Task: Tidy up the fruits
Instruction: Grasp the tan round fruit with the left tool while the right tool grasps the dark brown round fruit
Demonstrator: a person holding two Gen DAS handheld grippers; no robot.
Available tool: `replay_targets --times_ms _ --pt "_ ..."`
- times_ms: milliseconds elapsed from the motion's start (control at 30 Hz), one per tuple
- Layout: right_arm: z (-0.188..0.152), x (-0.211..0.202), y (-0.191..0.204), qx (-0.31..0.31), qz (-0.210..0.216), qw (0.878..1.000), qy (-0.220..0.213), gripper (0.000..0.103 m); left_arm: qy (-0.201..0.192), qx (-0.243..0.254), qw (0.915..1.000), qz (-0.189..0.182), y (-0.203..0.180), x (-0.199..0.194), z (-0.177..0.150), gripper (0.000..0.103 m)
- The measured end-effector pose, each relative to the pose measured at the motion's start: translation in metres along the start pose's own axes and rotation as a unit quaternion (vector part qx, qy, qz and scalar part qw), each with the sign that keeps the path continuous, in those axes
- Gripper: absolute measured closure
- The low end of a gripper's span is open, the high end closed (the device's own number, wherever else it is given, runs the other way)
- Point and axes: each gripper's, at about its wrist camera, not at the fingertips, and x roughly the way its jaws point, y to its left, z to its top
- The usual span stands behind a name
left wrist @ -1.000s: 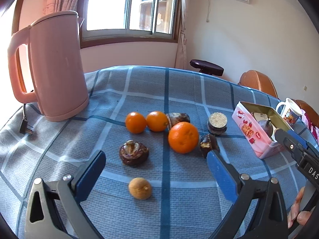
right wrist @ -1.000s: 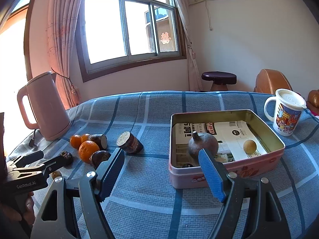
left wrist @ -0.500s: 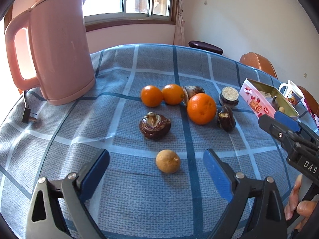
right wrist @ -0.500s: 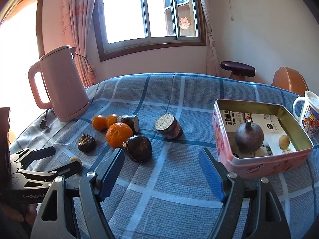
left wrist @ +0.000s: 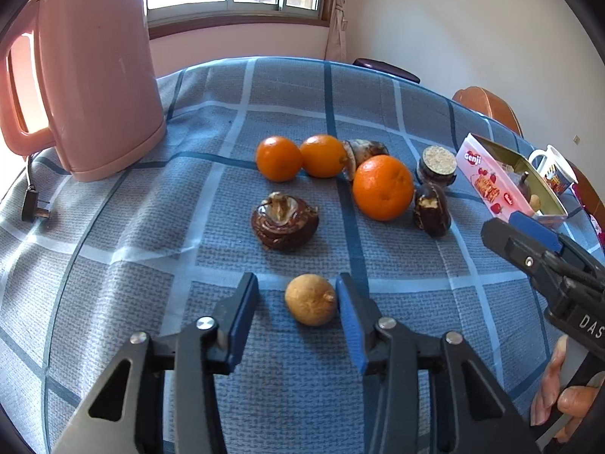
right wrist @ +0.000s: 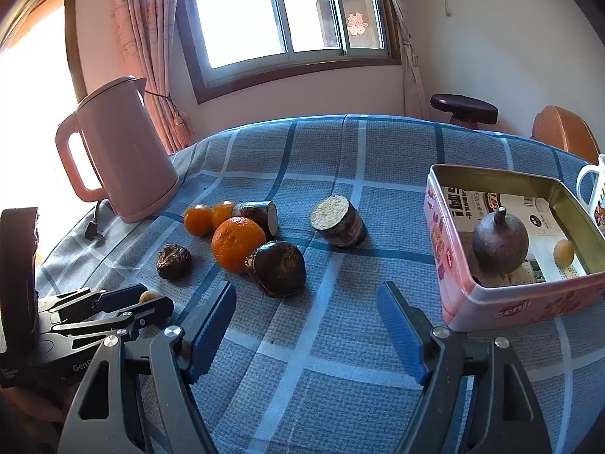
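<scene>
A small tan round fruit (left wrist: 311,300) lies on the blue checked cloth between the jaws of my left gripper (left wrist: 296,286). The jaws are closing: the right pad touches the fruit's stem side, while a gap remains at the left pad. In the right wrist view the same fruit (right wrist: 149,296) peeks out between the left gripper's fingers (right wrist: 113,302). Beyond it lie a large orange (left wrist: 382,187), two small oranges (left wrist: 279,158), and dark brown fruits (left wrist: 284,223). My right gripper (right wrist: 306,295) stands open over bare cloth, left of the pink tin (right wrist: 491,174).
The tin holds a dark round fruit (right wrist: 499,242) and a small tan one (right wrist: 563,251). A pink kettle (left wrist: 94,75) with its plug (left wrist: 34,208) stands at the back left. A mug (left wrist: 552,170) sits behind the tin. Two cut dark stubs (right wrist: 336,219) lie among the fruit.
My left gripper came down towards the tan fruit and its jaws narrowed around it. The right gripper swung left, so the fruit pile is now ahead of it and the tin at its right.
</scene>
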Motion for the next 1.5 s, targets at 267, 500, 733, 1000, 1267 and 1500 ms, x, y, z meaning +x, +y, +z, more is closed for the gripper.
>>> replay_targets --times_ms 267,500,733,1000,1267,1500 --pt "0.012 0.035 0.019 -0.066 0.030 0.996 0.054 0.025 -0.011 -0.026 0.9994 -0.021 0.007 -0.003 0.001 0.074" --pt "0.020 0.062 0.015 -0.056 0.045 0.993 0.094 0.025 -0.023 -0.043 0.9988 -0.009 0.015 -0.008 0.000 0.074" --pt "0.022 0.066 0.018 -0.063 0.047 0.992 0.098 0.056 -0.033 -0.065 0.9973 -0.003 0.021 -0.011 -0.001 0.074" --pt "0.020 0.048 0.010 -0.049 0.104 0.991 0.071 0.058 -0.043 -0.058 0.9971 0.022 0.016 -0.015 -0.001 0.074" --pt "0.025 0.003 -0.001 -0.017 0.229 0.973 0.008 0.058 -0.074 -0.067 0.9950 0.007 0.011 -0.025 -0.002 0.074" --pt "0.029 -0.030 -0.031 0.012 0.264 0.963 -0.045 0.058 -0.103 -0.043 0.9937 -0.004 -0.018 -0.029 0.001 0.074"
